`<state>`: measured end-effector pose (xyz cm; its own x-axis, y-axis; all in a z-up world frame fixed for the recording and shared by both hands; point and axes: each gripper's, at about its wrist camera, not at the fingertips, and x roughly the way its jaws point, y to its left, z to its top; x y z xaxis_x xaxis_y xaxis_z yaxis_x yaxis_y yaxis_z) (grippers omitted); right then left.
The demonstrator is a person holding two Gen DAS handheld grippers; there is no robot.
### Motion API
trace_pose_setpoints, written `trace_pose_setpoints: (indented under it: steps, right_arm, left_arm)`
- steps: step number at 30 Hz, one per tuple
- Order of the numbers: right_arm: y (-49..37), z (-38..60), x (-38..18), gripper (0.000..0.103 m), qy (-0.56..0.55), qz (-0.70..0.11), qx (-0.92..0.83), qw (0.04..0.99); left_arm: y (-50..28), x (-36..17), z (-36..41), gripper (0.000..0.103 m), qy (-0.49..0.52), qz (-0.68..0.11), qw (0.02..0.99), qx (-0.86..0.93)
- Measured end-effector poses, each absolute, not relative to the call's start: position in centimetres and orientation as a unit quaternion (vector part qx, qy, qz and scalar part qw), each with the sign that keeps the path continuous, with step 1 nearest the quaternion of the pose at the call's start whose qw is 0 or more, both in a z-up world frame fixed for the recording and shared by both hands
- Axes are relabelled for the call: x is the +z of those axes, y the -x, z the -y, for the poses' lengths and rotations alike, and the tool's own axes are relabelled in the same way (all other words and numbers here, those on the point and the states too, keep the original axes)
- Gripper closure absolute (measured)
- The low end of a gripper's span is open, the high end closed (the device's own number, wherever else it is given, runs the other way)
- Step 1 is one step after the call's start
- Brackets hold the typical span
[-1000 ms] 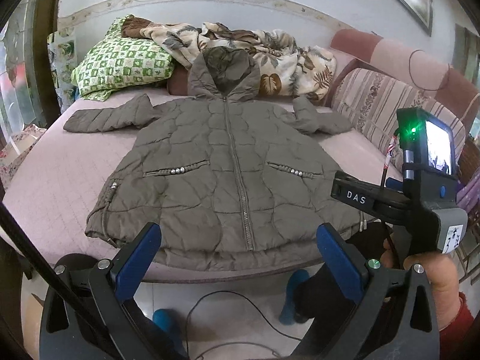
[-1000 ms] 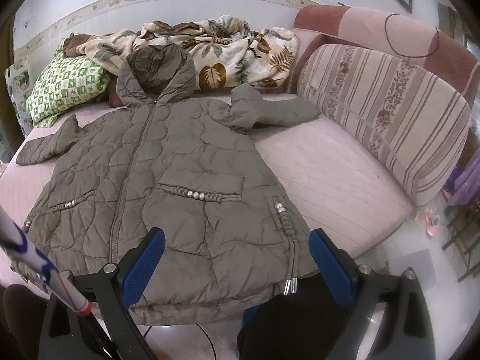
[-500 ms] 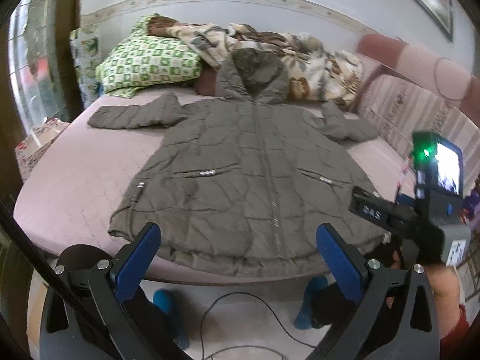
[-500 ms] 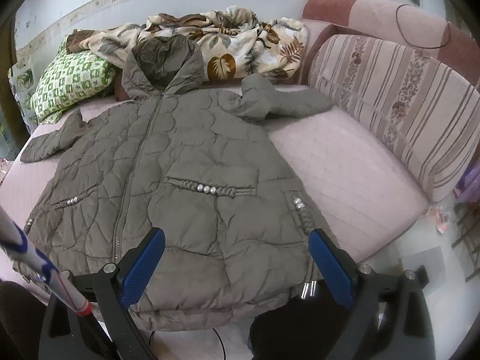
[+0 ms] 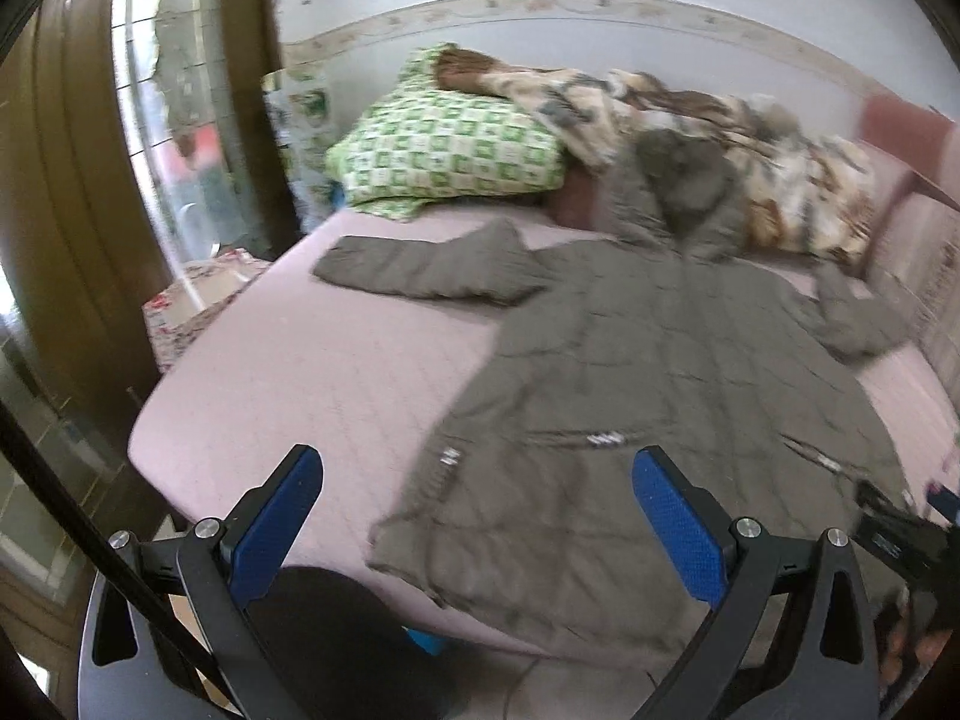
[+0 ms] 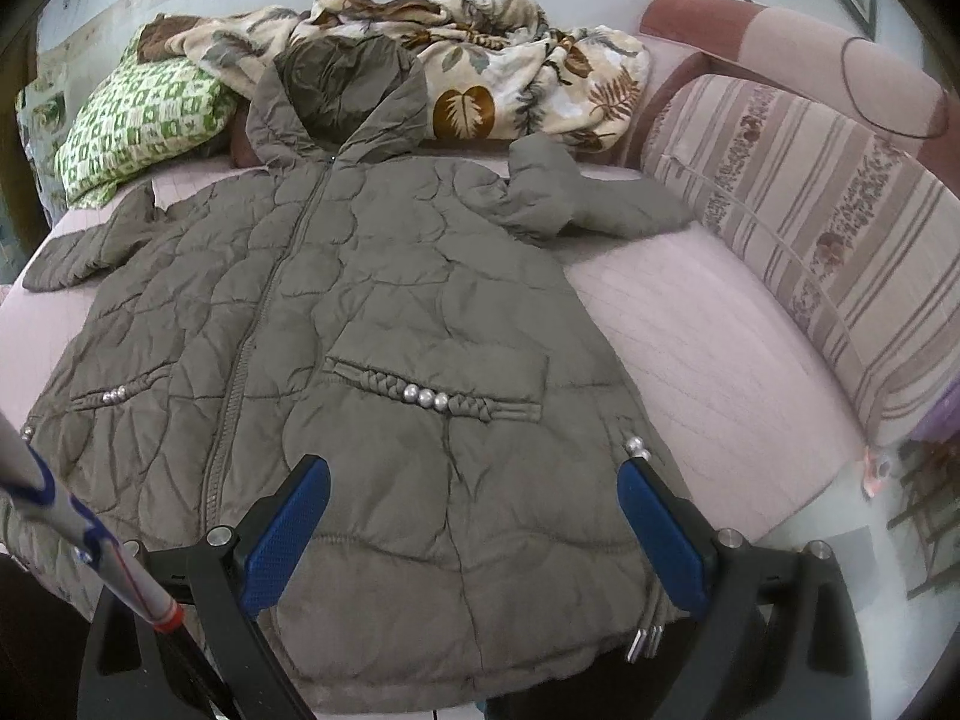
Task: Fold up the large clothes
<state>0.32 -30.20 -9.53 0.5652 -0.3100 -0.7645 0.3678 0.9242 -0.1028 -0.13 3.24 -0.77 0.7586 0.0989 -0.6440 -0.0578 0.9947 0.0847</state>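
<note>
Right tool (image 6: 474,528): jaws spread wide, empty, poised over the hem of the coat (image 6: 372,324). Left tool (image 5: 480,516): jaws likewise wide apart, holding nothing, above the coat's left hem corner and the bed (image 5: 312,372) edge.

Coat: olive quilted, hooded, zipped, laid front-up on the pink bed. Long axis runs away from the tools, hem nearest, hood (image 6: 342,90) farthest, against the leaf-print blanket (image 6: 492,78). Both sleeves spread out sideways.

Change since half a second ago: the left view has swung leftward; the coat now sits right of centre, blurred. The right view has closed in on the hem.

Left view only: a brown door frame (image 5: 66,240), a window and the bare left side of the bed. Right view only: striped cushion (image 6: 804,240), floor at right. Both: green checked pillow (image 6: 138,114).
</note>
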Motion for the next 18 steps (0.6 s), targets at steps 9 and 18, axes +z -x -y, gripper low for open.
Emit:
trace_pose_setpoints:
  steps: [9, 18]
  right_arm:
    - [-2.8, 30.1, -9.6, 0.005, -0.010, -0.433, -0.180, 0.883]
    - [-3.5, 29.8, -10.6, 0.005, -0.005, -0.448, -0.169, 0.878]
  left_arm:
    - [-4.9, -2.3, -6.7, 0.000, -0.005, -0.372, 0.925, 0.078]
    - [-10.6, -9.2, -9.3, 0.000, 0.048, -0.457, 0.888, 0.036]
